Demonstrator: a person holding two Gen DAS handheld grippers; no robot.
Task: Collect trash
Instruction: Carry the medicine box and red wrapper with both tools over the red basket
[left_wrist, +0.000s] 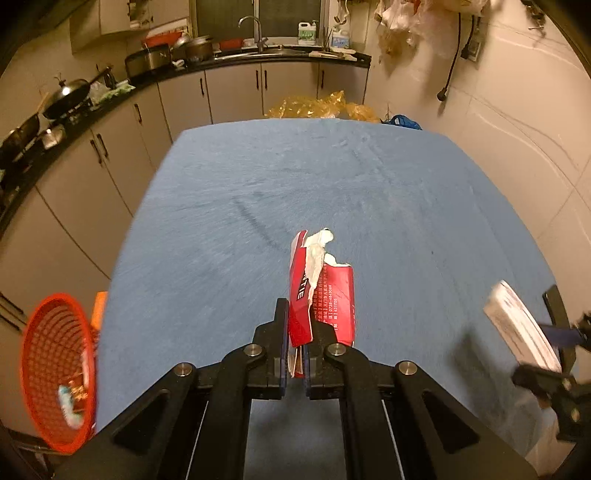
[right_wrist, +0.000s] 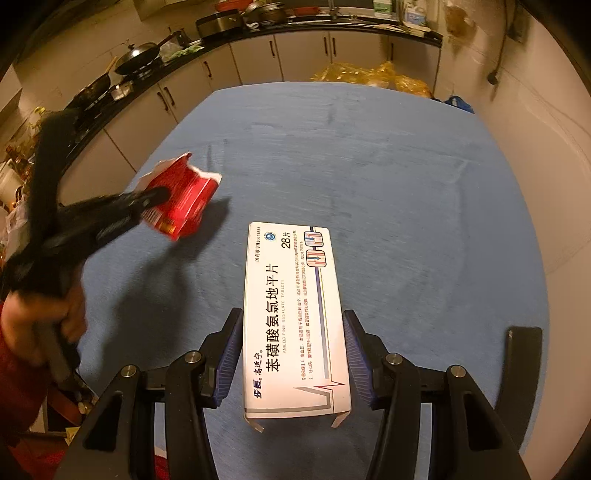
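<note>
My left gripper (left_wrist: 295, 314) is shut on a torn red carton (left_wrist: 321, 291) with a white ripped edge, held above the blue table (left_wrist: 258, 192). The right wrist view shows this carton (right_wrist: 184, 199) in the left gripper (right_wrist: 155, 194) at the left. My right gripper (right_wrist: 293, 332) is shut on a white medicine box (right_wrist: 295, 325), its blue pads (right_wrist: 229, 354) pressed on both long sides. The box (left_wrist: 517, 325) and right gripper (left_wrist: 554, 332) show blurred at the right of the left wrist view. A red mesh basket (left_wrist: 55, 369) with some trash sits beyond the table's left edge.
A kitchen counter (left_wrist: 110, 99) with woks, pots and a sink runs along the left and back. Yellow plastic bags (left_wrist: 321, 107) lie beyond the far table edge. A white wall (left_wrist: 517, 129) stands close on the right. A dark chair back (right_wrist: 524, 369) is at the near right.
</note>
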